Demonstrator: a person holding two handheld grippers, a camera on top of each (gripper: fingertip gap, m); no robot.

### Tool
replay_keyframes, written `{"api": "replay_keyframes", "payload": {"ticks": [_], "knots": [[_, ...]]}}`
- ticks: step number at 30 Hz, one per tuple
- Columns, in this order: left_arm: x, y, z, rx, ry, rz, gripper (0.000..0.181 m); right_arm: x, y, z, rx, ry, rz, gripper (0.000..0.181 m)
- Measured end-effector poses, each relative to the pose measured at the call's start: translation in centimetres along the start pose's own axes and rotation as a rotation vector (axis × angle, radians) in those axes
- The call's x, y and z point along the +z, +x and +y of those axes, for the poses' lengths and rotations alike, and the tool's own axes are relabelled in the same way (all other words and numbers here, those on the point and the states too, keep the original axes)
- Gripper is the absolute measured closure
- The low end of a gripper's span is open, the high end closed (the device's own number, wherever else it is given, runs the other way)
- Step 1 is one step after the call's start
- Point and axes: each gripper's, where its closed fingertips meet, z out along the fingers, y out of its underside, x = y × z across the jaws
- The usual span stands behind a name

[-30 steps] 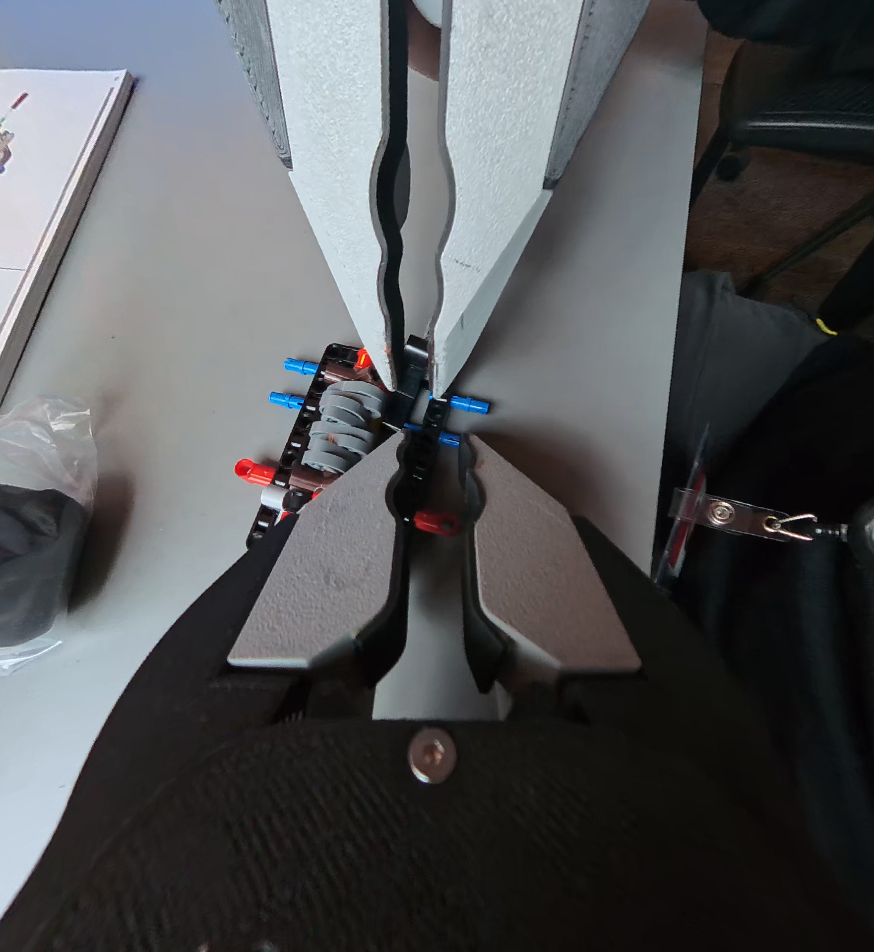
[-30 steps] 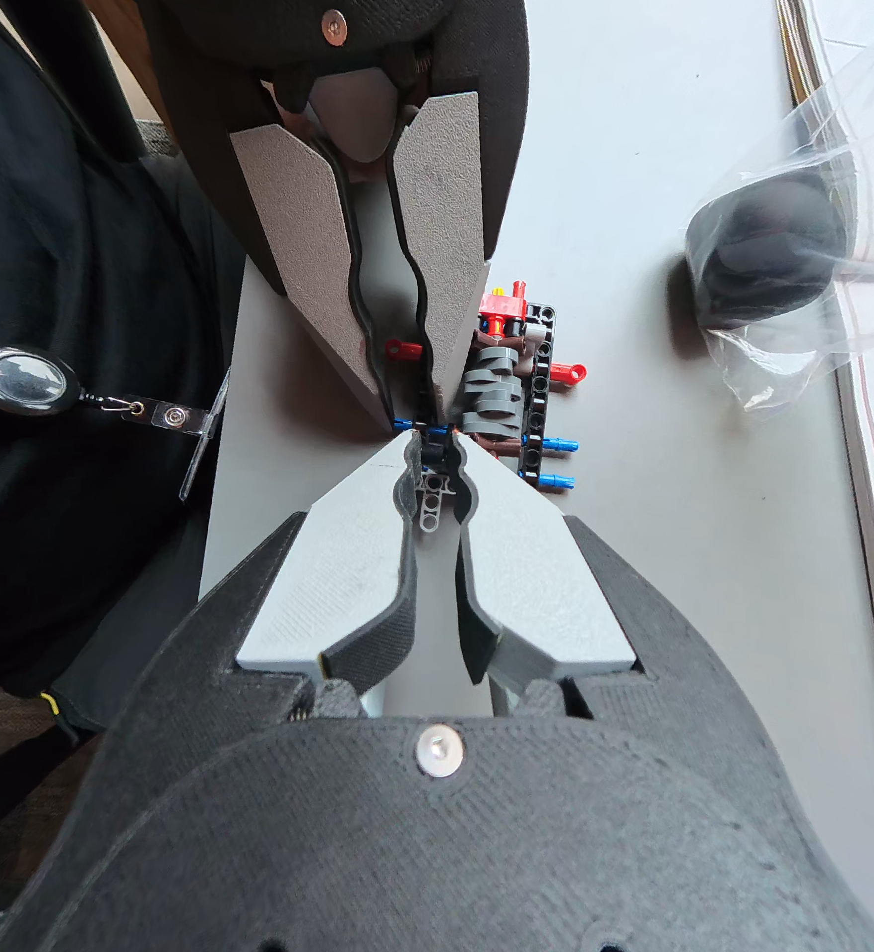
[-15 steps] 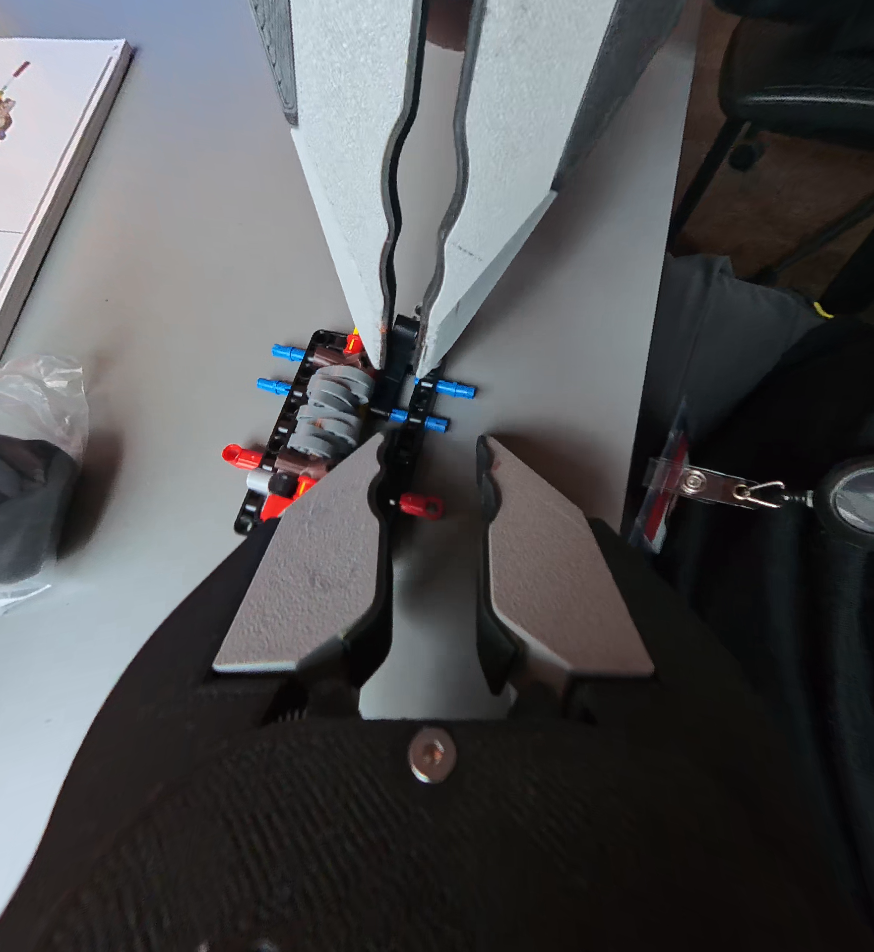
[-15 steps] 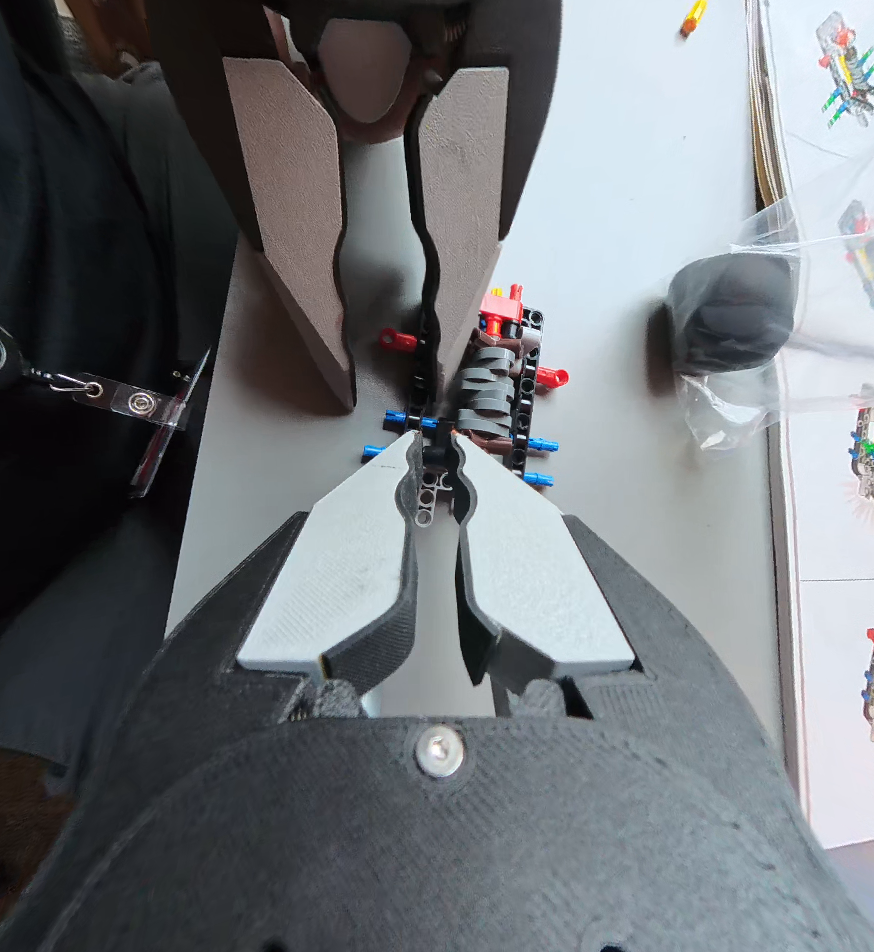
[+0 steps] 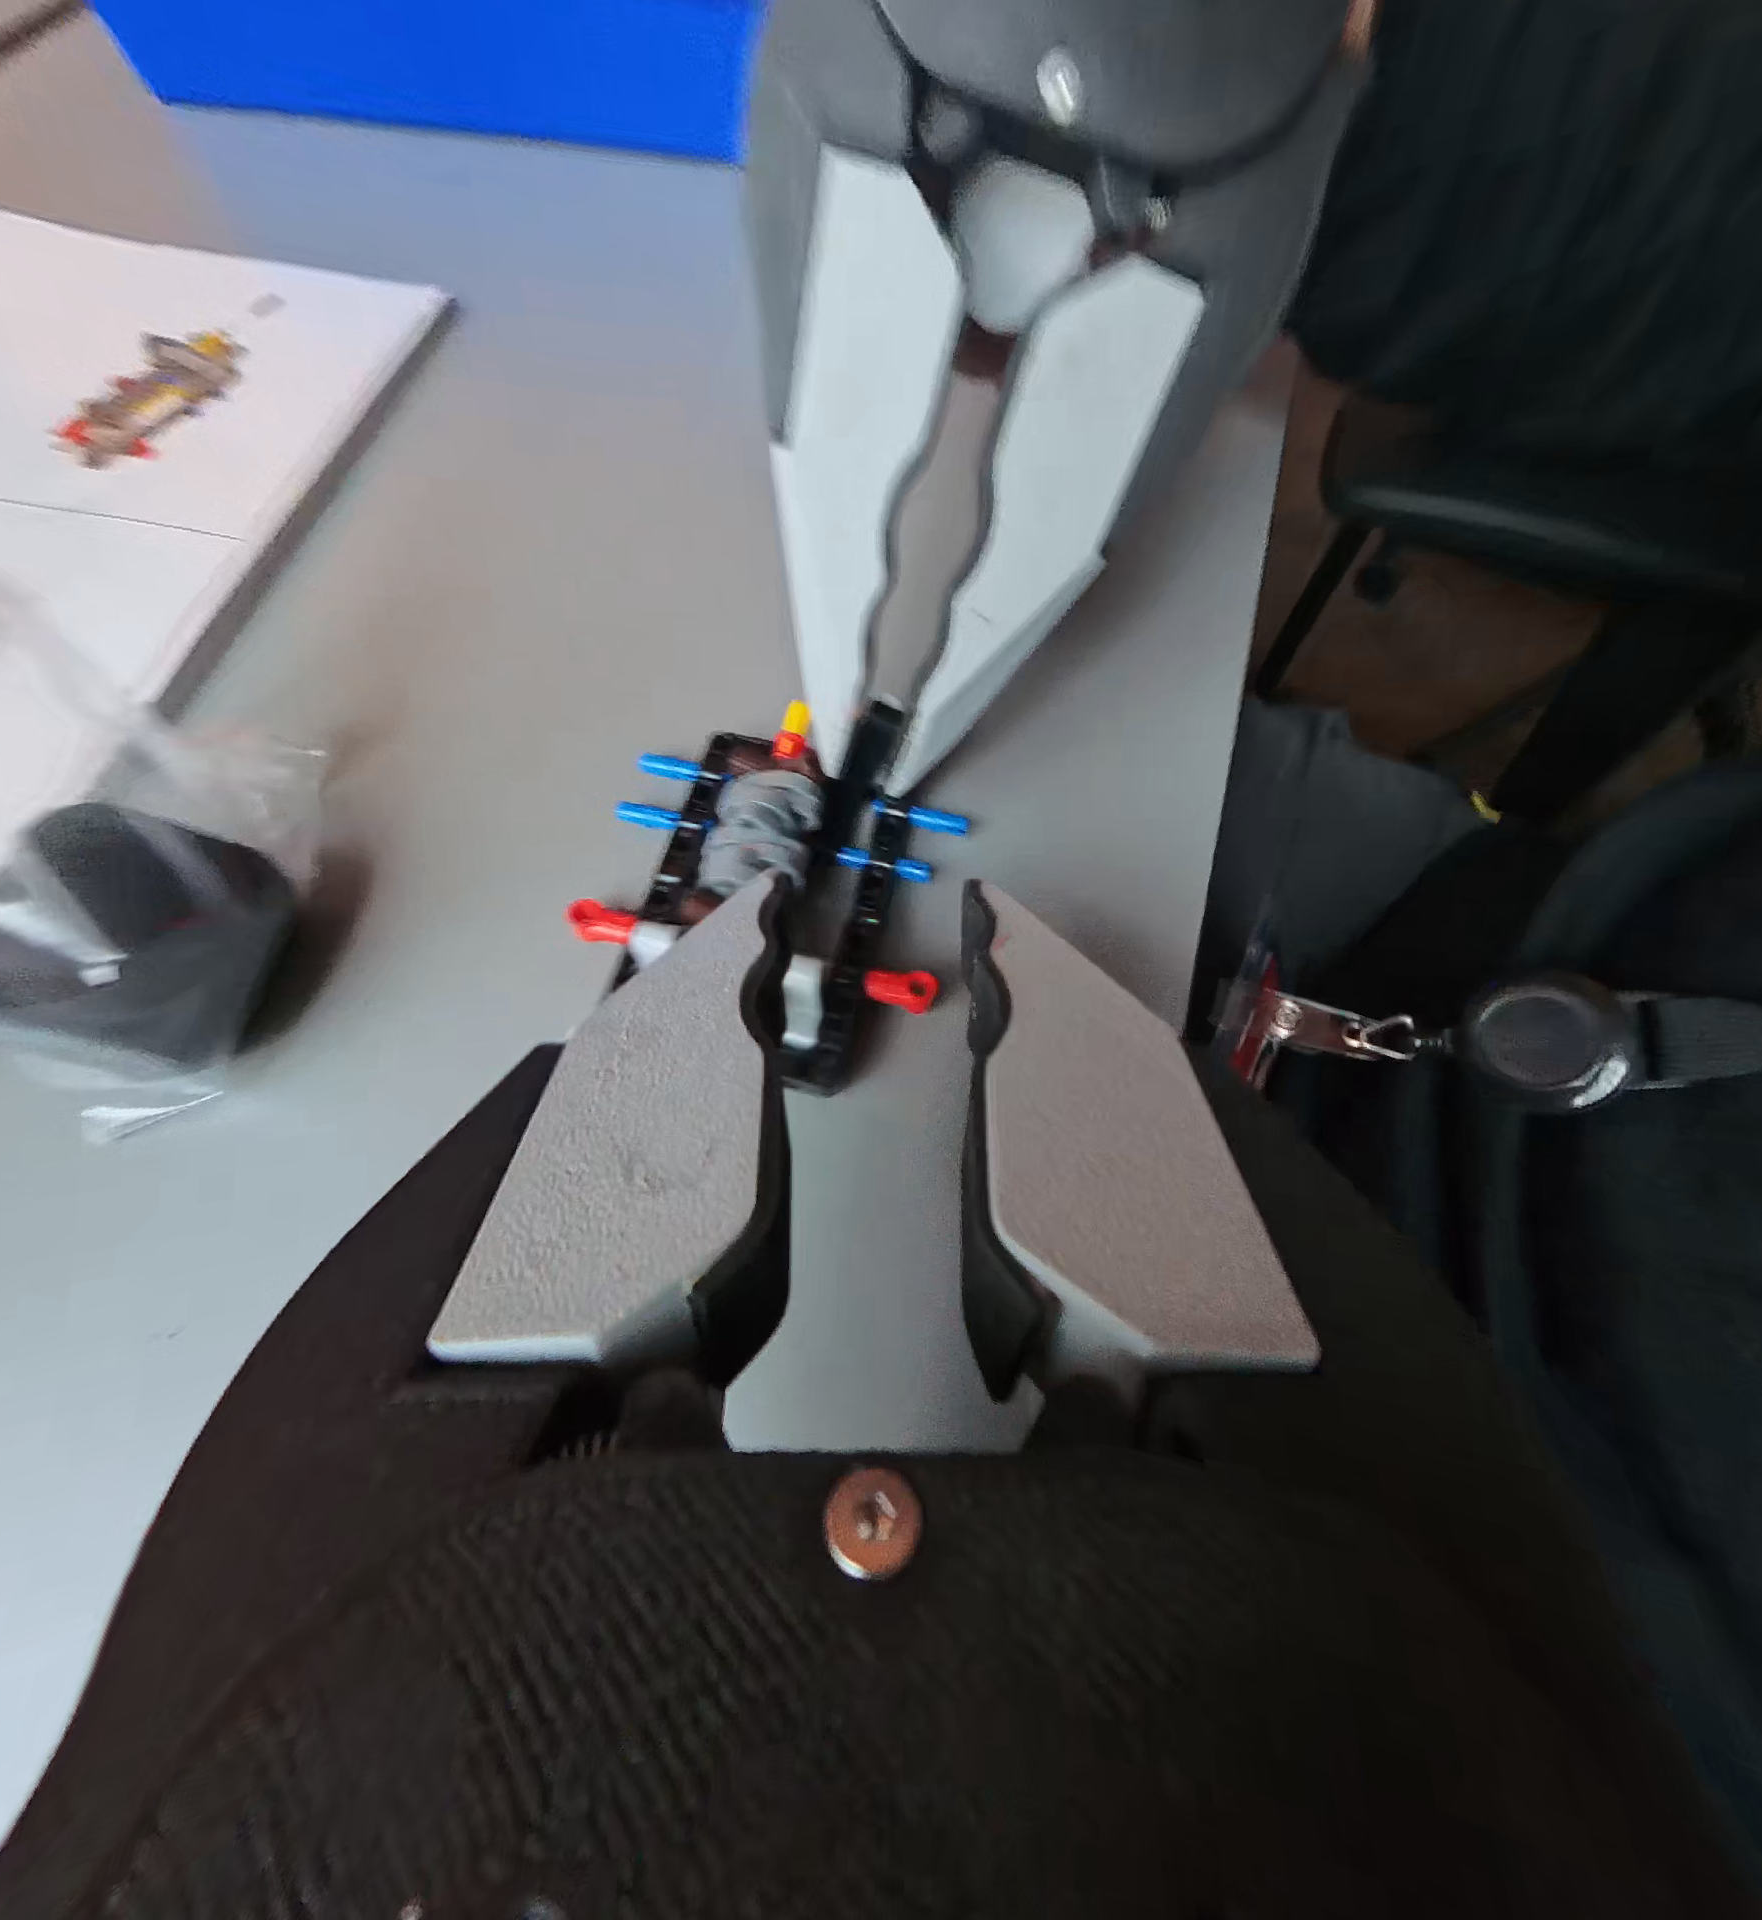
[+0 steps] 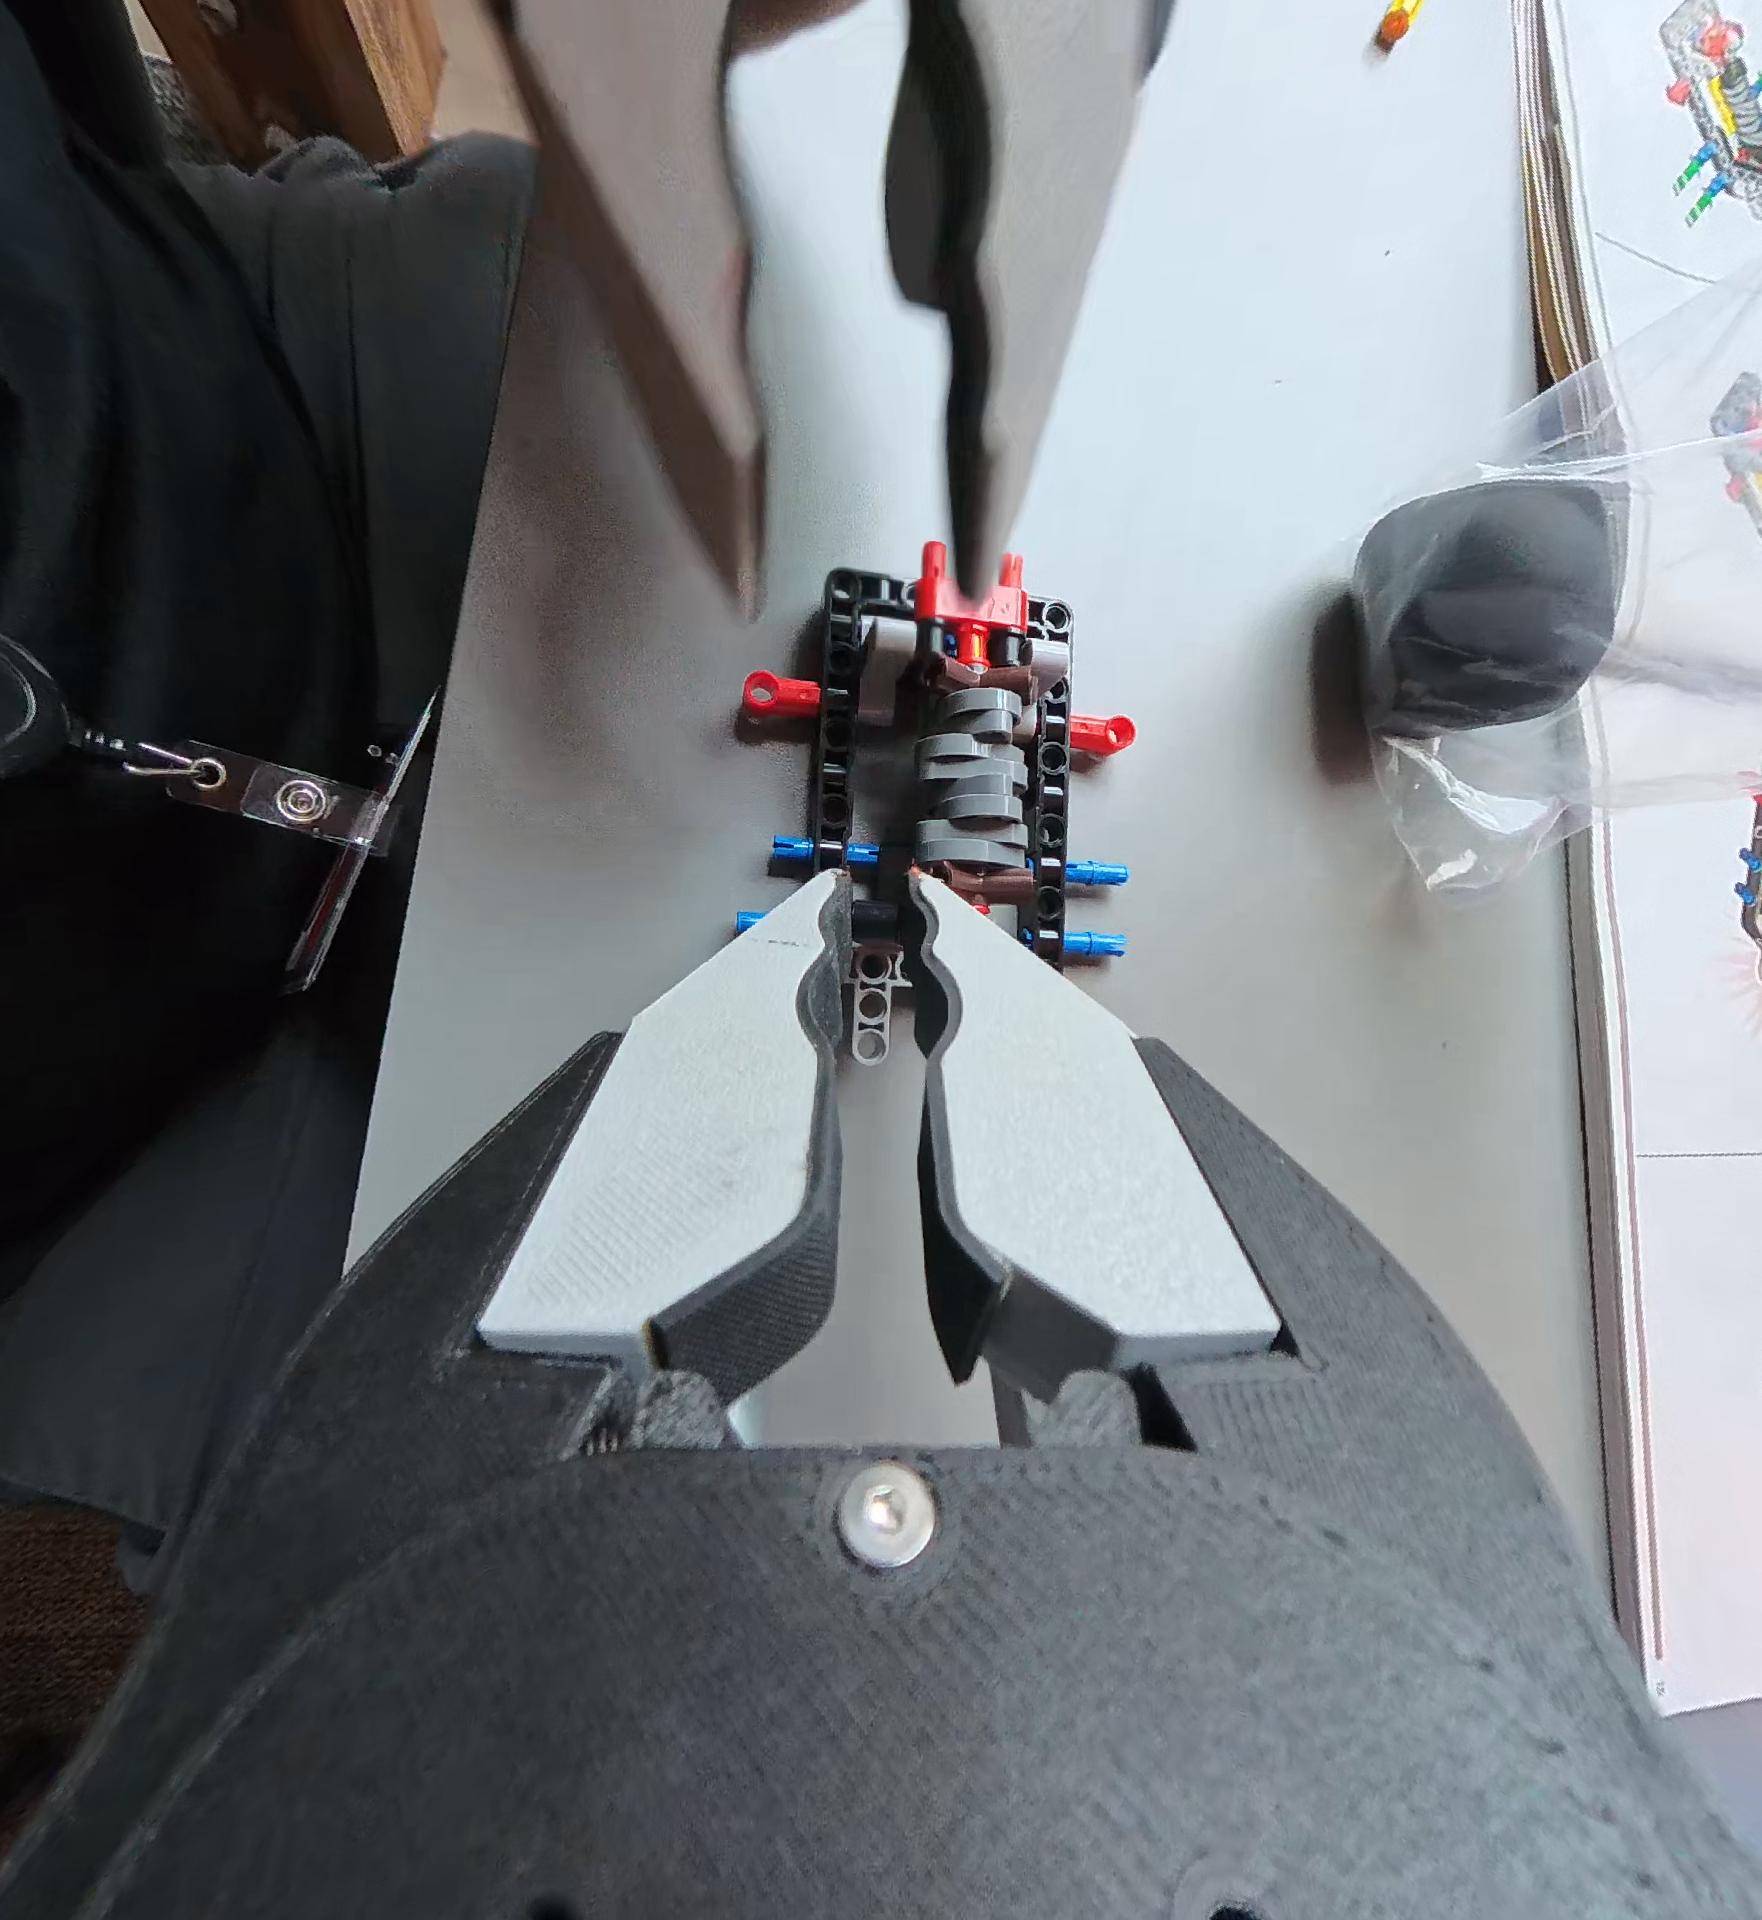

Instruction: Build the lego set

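Observation:
The lego assembly (image 5: 752, 831) is a black frame with grey crank pieces, blue pins and red pins, lying on the grey table (image 5: 503, 623) near its edge. It also shows in the right wrist view (image 6: 960, 769). My left gripper (image 5: 869, 904) is open and empty, its dark grey fingers standing over the near end of the frame. My right gripper (image 6: 877, 888) is shut on a black part and a small grey beam (image 6: 872, 1013) at its end of the frame. The right gripper (image 5: 869, 727) shows light grey across from the left, and the left gripper (image 6: 866, 582) shows blurred above the frame's far end.
An open instruction booklet (image 5: 160, 416) (image 6: 1750, 935) lies at the table side. A clear bag with a black tyre (image 5: 129, 935) (image 6: 1479, 613) lies beside it. A blue box (image 5: 441, 62) stands at the back. A person in dark clothes with a badge reel (image 5: 1542, 1039) sits at the table edge. Left tips to right tips: about 4 centimeters.
My left gripper has opened, let go of the frame and drawn back and up. My right gripper has stayed shut on its end of the assembly.

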Motion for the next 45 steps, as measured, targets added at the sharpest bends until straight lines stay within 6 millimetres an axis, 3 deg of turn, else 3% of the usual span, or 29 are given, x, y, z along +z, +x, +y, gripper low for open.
{"api": "replay_keyframes", "payload": {"ticks": [2,3,5,7,11,14,16,20,26,37,45], "knots": [[-1.9,-2.7,-0.9,-0.045,0.047,-0.084,0.152,0.0,0.0,0.0,0.003,0.003,-0.002,0.175],[-2.8,-5.0,-0.9,-0.081,0.053,-0.166,0.152,0.0,0.0,0.0,0.004,0.003,-0.003,0.175],[-4.1,-9.5,0.0,-0.183,0.03,-0.292,0.145,0.0,0.0,0.0,0.007,0.004,-0.007,0.175],[-4.3,-12.7,0.8,-0.284,0.023,-0.315,0.133,0.0,0.0,0.0,0.01,0.004,-0.008,0.175],[-2.4,-14.6,0.4,-0.369,0.034,-0.209,0.122,0.0,0.0,0.0,0.013,-0.002,-0.002,0.175],[-0.9,-15.3,0.8,-0.283,-0.026,-0.236,0.157,0.0,0.0,0.0,0.018,0.003,-0.002,0.175],[-0.3,-14.2,0.7,-0.158,-0.047,-0.203,0.181,0.0,0.0,0.0,0.019,0.007,-0.004,0.175],[-0.5,-12.9,1.7,0.089,-0.097,-0.238,0.181,-0.1,0.0,0.1,0.02,0.014,-0.01,0.175],[-2.5,-11.9,2.6,0.451,-0.122,-0.353,0.181,-0.1,0.1,0.2,0.022,0.023,-0.016,0.175],[-2.4,-10.6,4.7,0.702,-0.185,-0.351,0.181,-0.1,0.1,0.3,0.017,0.016,-0.008,0.175],[-1.7,-10.2,6.0,0.689,-0.208,-0.298,0.181,-0.1,0.1,0.3,0.017,0.02,-0.009,0.175]]}}
